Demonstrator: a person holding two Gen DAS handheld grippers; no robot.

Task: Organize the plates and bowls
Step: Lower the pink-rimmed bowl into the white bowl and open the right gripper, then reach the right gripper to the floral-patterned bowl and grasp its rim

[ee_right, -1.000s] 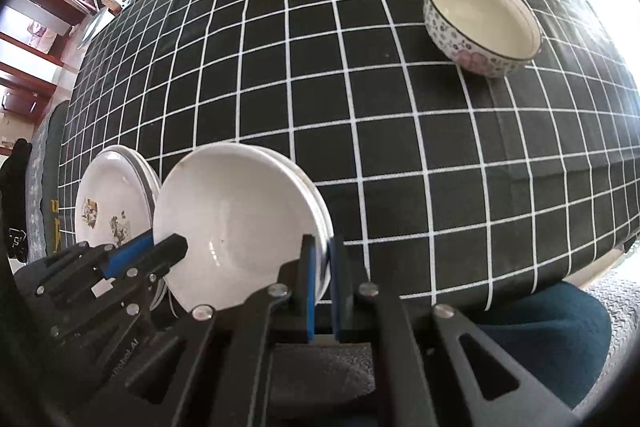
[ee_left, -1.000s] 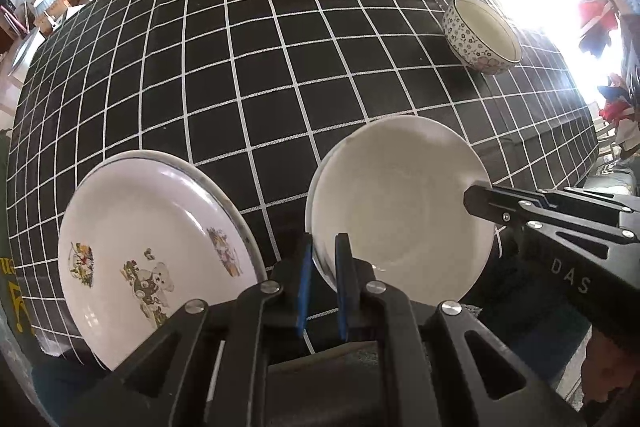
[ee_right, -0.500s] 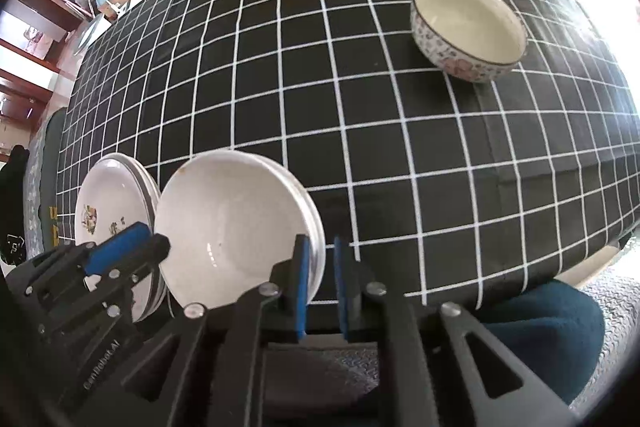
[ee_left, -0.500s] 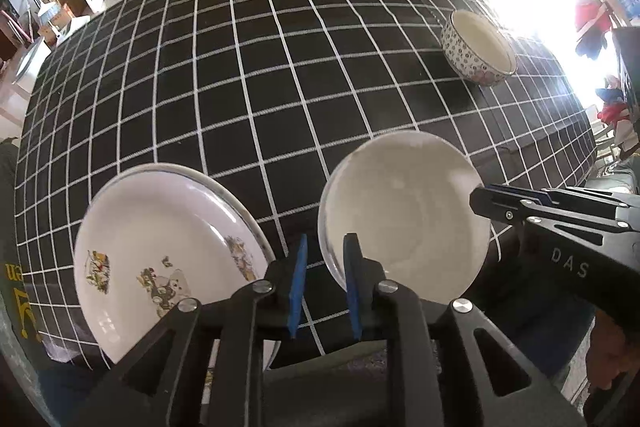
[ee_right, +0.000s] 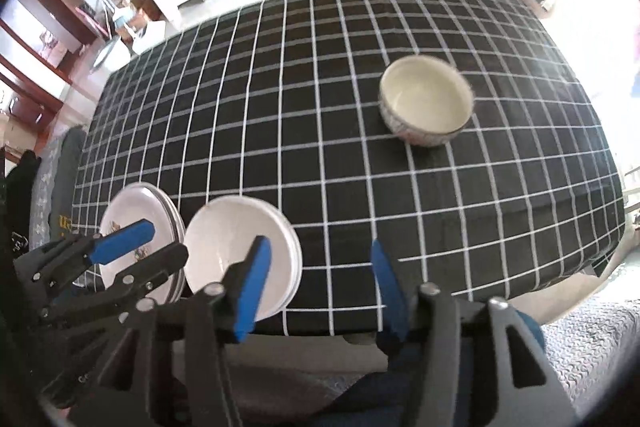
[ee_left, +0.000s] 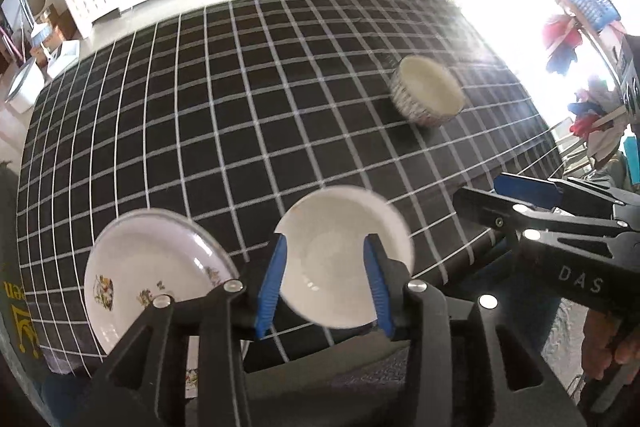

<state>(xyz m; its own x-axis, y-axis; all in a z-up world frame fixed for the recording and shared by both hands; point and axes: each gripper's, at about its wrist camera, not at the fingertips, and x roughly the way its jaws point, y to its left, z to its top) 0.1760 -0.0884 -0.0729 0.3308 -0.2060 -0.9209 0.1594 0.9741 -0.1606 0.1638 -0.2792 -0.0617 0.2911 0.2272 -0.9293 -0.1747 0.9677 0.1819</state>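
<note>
The white bowl (ee_right: pixel 240 251) sits on the table (ee_right: pixel 320 107) beside the plates (ee_right: pixel 136 211). Both grippers (ee_left: pixel 326 283) (ee_right: pixel 320 287) are opening and nothing is held. The patterned bowl (ee_right: pixel 426 103) should probably be fetched next.

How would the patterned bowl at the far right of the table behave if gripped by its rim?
The patterned bowl looks like glazed ceramic: probably stiff, slippery and chippable. Its deep walls suggest some weight, so a one-sided rim grip may tilt it.
</note>
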